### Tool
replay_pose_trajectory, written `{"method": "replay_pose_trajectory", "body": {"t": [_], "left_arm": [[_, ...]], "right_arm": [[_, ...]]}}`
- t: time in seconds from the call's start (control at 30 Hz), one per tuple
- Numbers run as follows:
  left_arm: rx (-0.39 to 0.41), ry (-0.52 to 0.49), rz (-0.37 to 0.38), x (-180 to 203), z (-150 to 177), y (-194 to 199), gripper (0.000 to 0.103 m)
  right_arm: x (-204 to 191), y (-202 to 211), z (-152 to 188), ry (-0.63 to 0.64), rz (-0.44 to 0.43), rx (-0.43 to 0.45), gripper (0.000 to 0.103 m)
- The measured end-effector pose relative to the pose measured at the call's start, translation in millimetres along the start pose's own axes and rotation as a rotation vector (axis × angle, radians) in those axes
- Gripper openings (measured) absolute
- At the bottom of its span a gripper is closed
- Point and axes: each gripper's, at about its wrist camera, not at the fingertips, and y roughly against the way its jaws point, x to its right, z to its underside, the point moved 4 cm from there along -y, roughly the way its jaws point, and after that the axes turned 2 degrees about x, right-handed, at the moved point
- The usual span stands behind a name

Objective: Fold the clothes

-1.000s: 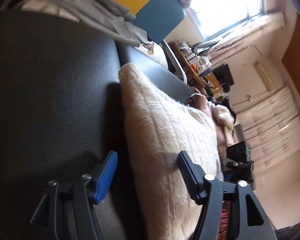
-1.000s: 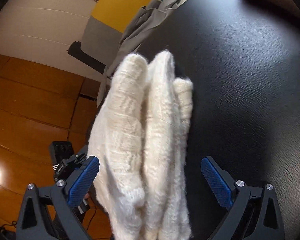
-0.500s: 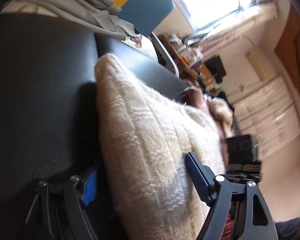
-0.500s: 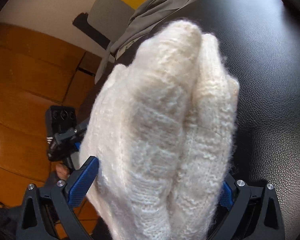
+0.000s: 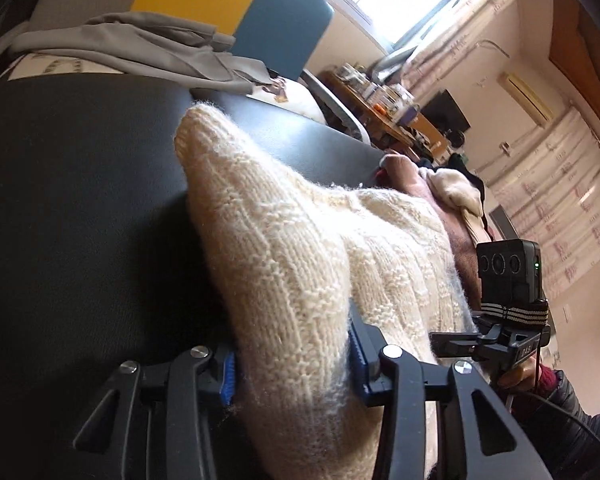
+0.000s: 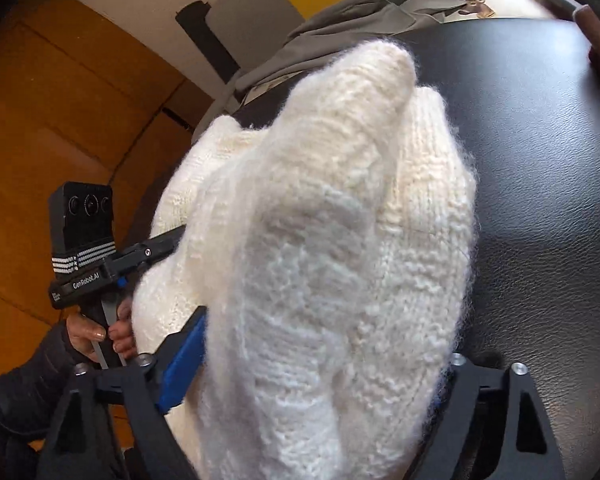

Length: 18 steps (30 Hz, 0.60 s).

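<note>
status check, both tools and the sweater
Left tool closing, pads pressing sweater. Right tool closing around bunched knit. Sweater lies on black surface. Grey garment behind, clear of it.

The cream sweater (image 6: 320, 260) hides the right hand-held gripper's (image 6: 312, 380) far pad.

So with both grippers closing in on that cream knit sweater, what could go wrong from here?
1. The left gripper is closing on a thick, bunched fold of the cream knit sweater; it may catch only some layers, so the rest could sag.
2. The right gripper, also closing, has bulky knit filling its jaws; the loose weave might snag on the blue pads.
3. The sweater lies near the black surface's edge and may slide off.
</note>
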Motion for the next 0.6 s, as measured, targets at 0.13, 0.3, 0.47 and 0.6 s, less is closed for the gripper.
{"method": "replay_pose_trajectory", "body": {"t": [0.13, 0.3, 0.47, 0.6], "left_arm": [[0.056, 0.001, -0.047, -0.3, 16.5, 19.6, 0.043], [0.135, -0.014, -0.124, -2.8, 27.7, 53.4, 0.042], [0.188, 0.026, -0.174, -30.5, 34.8, 98.2, 0.042], [0.24, 0.06, -0.242, -61.5, 41.0, 145.1, 0.042]], "right_arm": [[-8.3, -3.3, 1.5, 0.015, 0.048, -0.013, 0.095], [-39.0, -9.7, 10.6, 0.069, 0.089, 0.003, 0.065], [-74.0, -35.1, 13.0, 0.111, 0.049, -0.028, 0.061], [-113.6, -71.0, 6.0, 0.17, -0.004, -0.078, 0.059]]}}
